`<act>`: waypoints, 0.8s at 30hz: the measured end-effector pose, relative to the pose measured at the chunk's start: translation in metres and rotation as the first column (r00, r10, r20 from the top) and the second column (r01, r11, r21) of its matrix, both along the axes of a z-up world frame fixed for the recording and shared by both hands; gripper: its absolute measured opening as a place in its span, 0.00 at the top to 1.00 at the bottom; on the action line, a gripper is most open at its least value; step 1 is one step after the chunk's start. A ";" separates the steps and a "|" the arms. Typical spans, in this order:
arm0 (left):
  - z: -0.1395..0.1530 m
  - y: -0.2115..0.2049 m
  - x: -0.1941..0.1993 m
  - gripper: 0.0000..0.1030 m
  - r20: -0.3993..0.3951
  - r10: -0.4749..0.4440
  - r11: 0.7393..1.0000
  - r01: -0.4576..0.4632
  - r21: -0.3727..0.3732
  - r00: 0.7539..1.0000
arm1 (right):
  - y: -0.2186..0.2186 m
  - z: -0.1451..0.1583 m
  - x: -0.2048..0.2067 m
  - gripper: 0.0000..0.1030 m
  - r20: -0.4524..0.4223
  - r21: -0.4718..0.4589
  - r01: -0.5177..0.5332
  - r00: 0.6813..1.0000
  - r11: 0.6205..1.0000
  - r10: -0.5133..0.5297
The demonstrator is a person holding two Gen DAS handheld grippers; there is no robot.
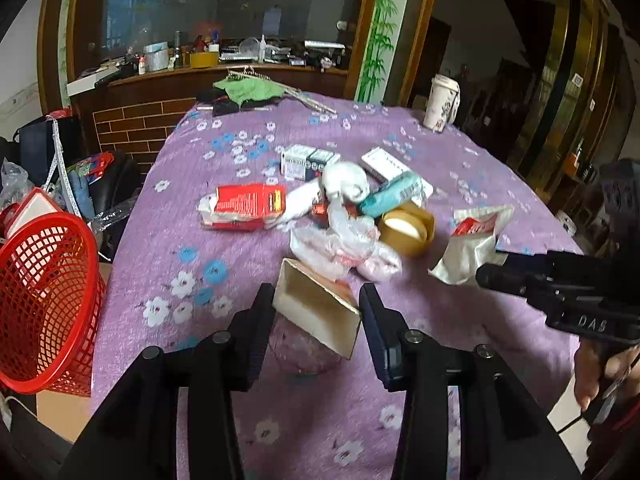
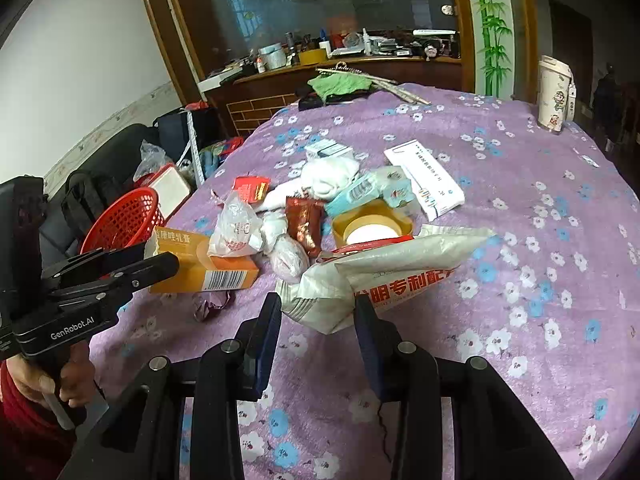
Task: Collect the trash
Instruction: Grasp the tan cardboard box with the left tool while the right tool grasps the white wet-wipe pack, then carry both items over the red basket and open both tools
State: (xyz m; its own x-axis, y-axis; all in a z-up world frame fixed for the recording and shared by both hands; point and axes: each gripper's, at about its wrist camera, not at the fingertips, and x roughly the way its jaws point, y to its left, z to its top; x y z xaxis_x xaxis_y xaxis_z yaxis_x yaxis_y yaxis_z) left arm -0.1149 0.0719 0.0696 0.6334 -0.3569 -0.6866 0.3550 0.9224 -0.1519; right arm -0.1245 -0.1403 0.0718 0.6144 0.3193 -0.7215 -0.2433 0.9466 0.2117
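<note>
The bench [image 2: 540, 240], under a purple flowered cloth, carries the trash heaped at its middle, while the red mesh basket [image 1: 44, 300] stands off its left edge, well placed to receive it. The right tongs [image 2: 318, 312] are clenched on the crumpled end of a white foil bag [image 2: 384, 272], its lightest handle. The left tongs [image 1: 318, 308] grasp an orange box [image 2: 208, 264] across its narrow width, lifted and tilted, likely bound for the basket.
</note>
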 end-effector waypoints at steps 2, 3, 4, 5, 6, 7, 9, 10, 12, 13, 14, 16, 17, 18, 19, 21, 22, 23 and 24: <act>-0.005 0.003 0.000 0.44 -0.026 -0.017 1.000 0.018 0.012 1.000 | 0.002 -0.002 -0.002 0.61 -0.007 0.000 -0.008 1.000 1.000 0.008; -0.008 0.004 0.001 0.41 -0.035 -0.020 1.000 0.020 0.015 0.999 | 0.003 -0.004 -0.002 0.61 -0.013 -0.001 -0.013 1.000 1.000 0.013; -0.010 0.005 0.002 0.40 -0.040 -0.026 0.999 0.027 0.017 0.999 | 0.002 -0.005 -0.002 0.61 -0.016 -0.001 -0.014 1.000 1.000 0.014; -0.013 0.004 0.003 0.40 -0.054 -0.039 0.999 0.040 0.026 0.998 | 0.003 -0.006 -0.002 0.61 -0.019 0.000 -0.017 1.000 1.000 0.017; -0.015 0.004 0.004 0.40 -0.065 -0.047 0.998 0.050 0.035 0.997 | 0.004 -0.008 -0.003 0.61 -0.021 0.000 -0.020 1.000 1.000 0.020; -0.017 0.003 0.005 0.38 -0.071 -0.054 0.997 0.057 0.043 0.996 | 0.003 -0.009 -0.003 0.61 -0.022 0.000 -0.021 1.000 1.000 0.021; -0.020 0.000 0.006 0.36 -0.078 -0.057 0.996 0.062 0.062 0.995 | 0.003 -0.010 -0.004 0.61 -0.026 0.005 -0.022 0.999 1.000 0.022; -0.021 -0.001 0.007 0.36 -0.082 -0.054 0.996 0.060 0.072 0.995 | 0.003 -0.011 -0.004 0.61 -0.028 0.009 -0.024 0.999 1.000 0.024; -0.019 -0.004 0.008 0.36 -0.075 -0.052 0.995 0.058 0.087 0.996 | 0.003 -0.012 -0.004 0.61 -0.029 0.007 -0.023 0.999 1.000 0.023; -0.018 -0.004 0.009 0.32 -0.069 -0.048 0.994 0.055 0.093 0.996 | 0.002 -0.013 -0.004 0.61 -0.029 0.010 -0.023 0.999 1.000 0.024; -0.016 -0.006 0.009 0.30 -0.059 -0.044 0.993 0.050 0.103 0.997 | 0.001 -0.013 -0.004 0.61 -0.029 0.013 -0.024 0.999 1.000 0.024; -0.013 -0.011 0.012 0.30 -0.044 -0.045 0.993 0.049 0.106 0.998 | 0.001 -0.013 -0.005 0.61 -0.028 0.012 -0.024 0.999 1.000 0.024; -0.013 -0.013 0.014 0.30 -0.042 -0.047 0.992 0.051 0.112 0.998 | 0.001 -0.013 -0.004 0.61 -0.029 0.013 -0.025 0.999 1.000 0.025; -0.015 -0.017 0.017 0.30 -0.041 -0.041 0.991 0.046 0.129 0.998 | 0.000 -0.013 -0.005 0.61 -0.029 0.016 -0.026 0.999 1.000 0.026; -0.017 -0.018 0.019 0.37 -0.039 -0.034 0.990 0.039 0.134 0.999 | 0.001 -0.013 -0.005 0.61 -0.029 0.015 -0.025 0.999 1.000 0.026; -0.022 -0.022 0.024 0.56 -0.056 -0.033 0.989 0.040 0.139 0.998 | 0.001 -0.012 -0.007 0.61 -0.026 0.016 -0.030 0.999 0.999 0.030; -0.023 -0.021 0.026 0.56 -0.062 -0.028 0.991 0.036 0.128 0.998 | 0.002 -0.011 -0.007 0.61 -0.024 0.016 -0.032 0.999 0.999 0.032; -0.024 -0.019 0.027 0.56 -0.061 -0.027 0.993 0.034 0.113 0.998 | 0.002 -0.010 -0.008 0.61 -0.021 0.014 -0.033 0.999 0.999 0.033; -0.023 -0.018 0.026 0.56 -0.053 -0.029 0.994 0.035 0.108 0.998 | 0.003 -0.008 -0.008 0.61 -0.018 0.013 -0.033 0.999 0.999 0.034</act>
